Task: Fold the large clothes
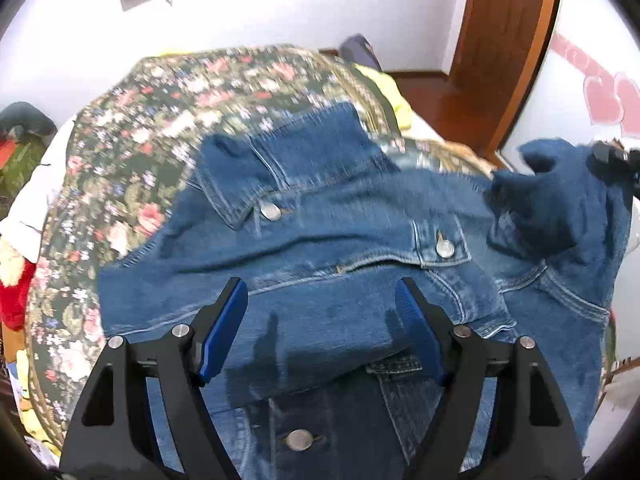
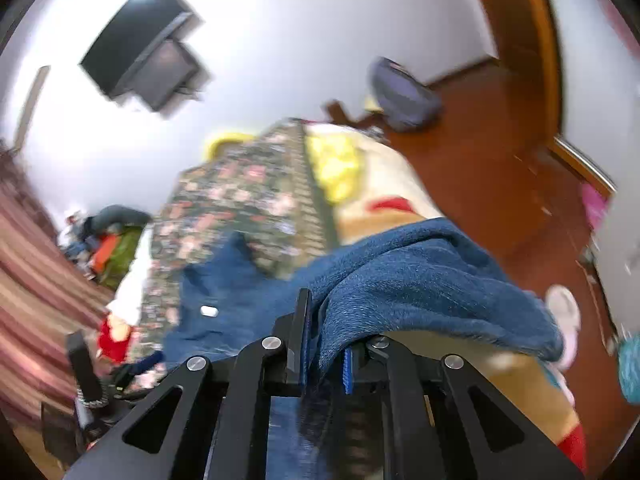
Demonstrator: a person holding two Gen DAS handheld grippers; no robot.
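A blue denim jacket lies crumpled on a floral bedspread, with metal buttons showing. My left gripper is open and empty, hovering just above the jacket's near part. My right gripper is shut on a fold of the denim jacket, holding it lifted at the right side of the bed. In the left wrist view the right gripper shows at the far right with a raised sleeve end draped from it. The view is motion-blurred.
The floral bedspread covers a bed with yellow cloth and a cartoon-print blanket at its right edge. A wooden floor and door frame lie to the right. Red and green clutter lies left.
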